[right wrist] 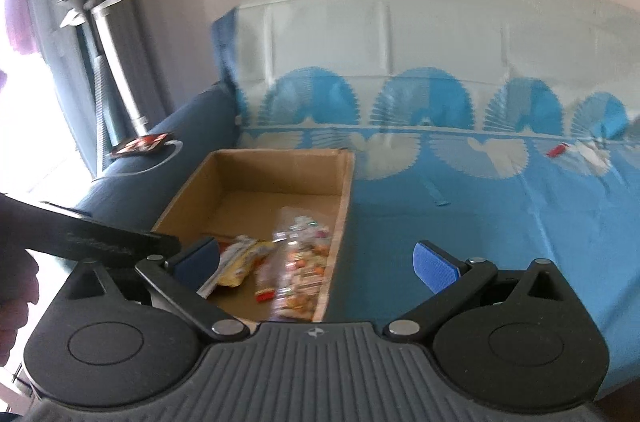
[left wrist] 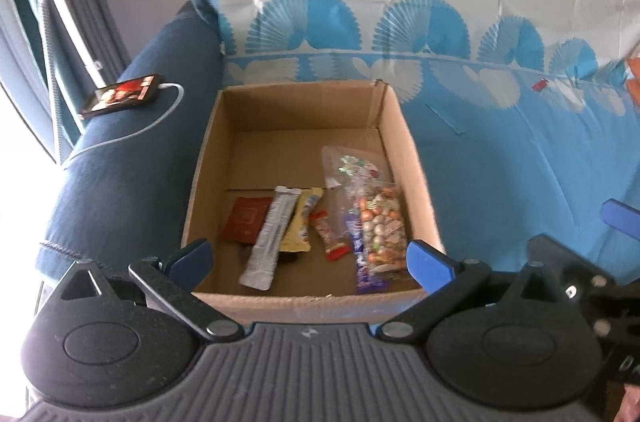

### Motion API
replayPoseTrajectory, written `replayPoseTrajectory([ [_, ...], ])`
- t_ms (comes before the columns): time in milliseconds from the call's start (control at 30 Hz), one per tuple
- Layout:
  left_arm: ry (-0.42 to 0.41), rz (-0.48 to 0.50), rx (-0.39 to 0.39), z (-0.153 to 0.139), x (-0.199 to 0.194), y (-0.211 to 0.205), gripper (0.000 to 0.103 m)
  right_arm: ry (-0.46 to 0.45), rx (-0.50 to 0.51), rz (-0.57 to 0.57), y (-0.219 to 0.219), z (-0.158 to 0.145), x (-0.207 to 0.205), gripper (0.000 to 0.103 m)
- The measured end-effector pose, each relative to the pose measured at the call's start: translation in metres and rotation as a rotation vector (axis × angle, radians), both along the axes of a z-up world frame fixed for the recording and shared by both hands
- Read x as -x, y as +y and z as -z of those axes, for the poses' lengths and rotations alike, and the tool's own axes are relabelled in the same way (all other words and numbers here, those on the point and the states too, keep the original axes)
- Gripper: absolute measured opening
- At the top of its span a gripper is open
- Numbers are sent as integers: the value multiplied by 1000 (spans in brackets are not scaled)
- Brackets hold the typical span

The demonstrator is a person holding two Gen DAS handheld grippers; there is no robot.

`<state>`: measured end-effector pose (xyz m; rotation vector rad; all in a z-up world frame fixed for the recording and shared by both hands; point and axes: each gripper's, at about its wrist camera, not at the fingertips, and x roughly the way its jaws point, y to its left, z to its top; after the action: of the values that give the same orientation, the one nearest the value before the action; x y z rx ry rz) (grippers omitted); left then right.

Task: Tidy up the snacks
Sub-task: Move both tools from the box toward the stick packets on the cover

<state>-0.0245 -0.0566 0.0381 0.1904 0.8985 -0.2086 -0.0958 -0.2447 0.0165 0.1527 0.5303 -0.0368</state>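
Observation:
An open cardboard box (left wrist: 404,142) stands on a sofa covered by a blue patterned sheet. Inside lie a clear bag of candies (left wrist: 376,218), a silver stick packet (left wrist: 272,234), a yellow packet (left wrist: 300,222), a dark red sachet (left wrist: 246,220) and a small red candy (left wrist: 330,236). My left gripper (left wrist: 310,258) is open and empty above the box's near edge. My right gripper (right wrist: 316,262) is open and empty over the box's right wall (right wrist: 340,222). The right wrist view shows the snacks blurred (right wrist: 304,262).
A phone (left wrist: 122,94) on a white cable lies on the dark blue sofa arm. A small red object (left wrist: 540,85) and an orange thing (left wrist: 633,78) lie far right on the sheet (left wrist: 520,182). A stand and curtains are at left.

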Motion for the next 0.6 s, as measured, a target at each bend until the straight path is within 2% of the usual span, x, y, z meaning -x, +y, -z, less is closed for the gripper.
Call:
replayPoseTrajectory([
  [167, 54, 25, 33, -2, -24, -37, 103, -6, 19, 111, -53, 0, -8, 103],
  [367, 118, 50, 61, -3, -73, -105, 103, -54, 48, 255, -138, -9, -30, 103],
  [467, 145, 39, 62, 7, -112, -146, 103, -99, 45, 327, -193, -18, -56, 103],
  [600, 158, 28, 17, 32, -174, -205, 103, -132, 15, 435, -274, -21, -118, 103],
])
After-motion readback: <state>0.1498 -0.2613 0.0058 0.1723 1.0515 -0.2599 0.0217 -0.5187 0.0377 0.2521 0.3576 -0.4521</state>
